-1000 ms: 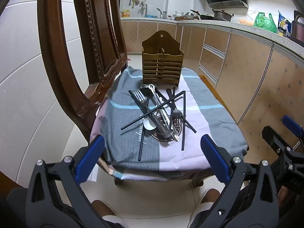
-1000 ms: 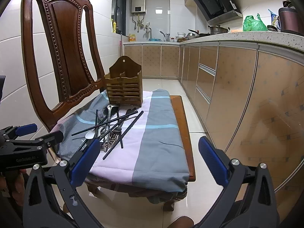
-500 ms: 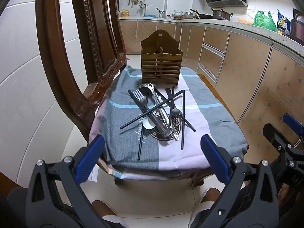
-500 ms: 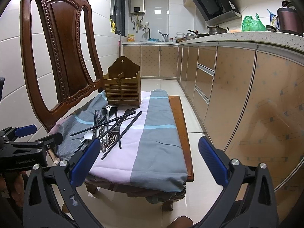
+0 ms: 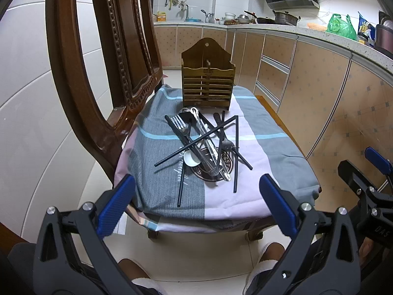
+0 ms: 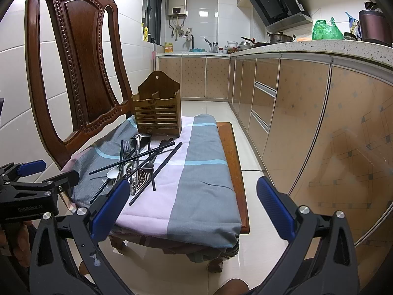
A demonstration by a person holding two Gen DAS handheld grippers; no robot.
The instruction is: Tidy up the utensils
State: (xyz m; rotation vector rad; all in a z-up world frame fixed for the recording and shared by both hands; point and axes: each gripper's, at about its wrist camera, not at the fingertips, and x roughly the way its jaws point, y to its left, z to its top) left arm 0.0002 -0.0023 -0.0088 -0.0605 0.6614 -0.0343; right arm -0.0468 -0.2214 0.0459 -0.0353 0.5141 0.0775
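A pile of utensils (image 5: pixel 205 145) lies on a cloth-covered chair seat (image 5: pixel 270 132): several black chopsticks, a fork (image 5: pixel 180 124), a spoon (image 5: pixel 191 158) and other steel pieces. The pile also shows in the right wrist view (image 6: pixel 137 162). A slatted wooden utensil holder (image 5: pixel 207 87) stands upright behind the pile, also in the right wrist view (image 6: pixel 157 113). My left gripper (image 5: pixel 196 204) is open and empty, in front of the seat's near edge. My right gripper (image 6: pixel 191 209) is open and empty, to the right of the pile.
The carved wooden chair back (image 5: pixel 103 56) rises at the left of the seat. Kitchen cabinets (image 6: pixel 307 113) run along the right, with a tiled floor (image 6: pixel 255 191) between. The white tiled wall (image 5: pixel 29 98) is at the left.
Both grippers have crept slightly closer to the chair; the utensils and holder have not moved.
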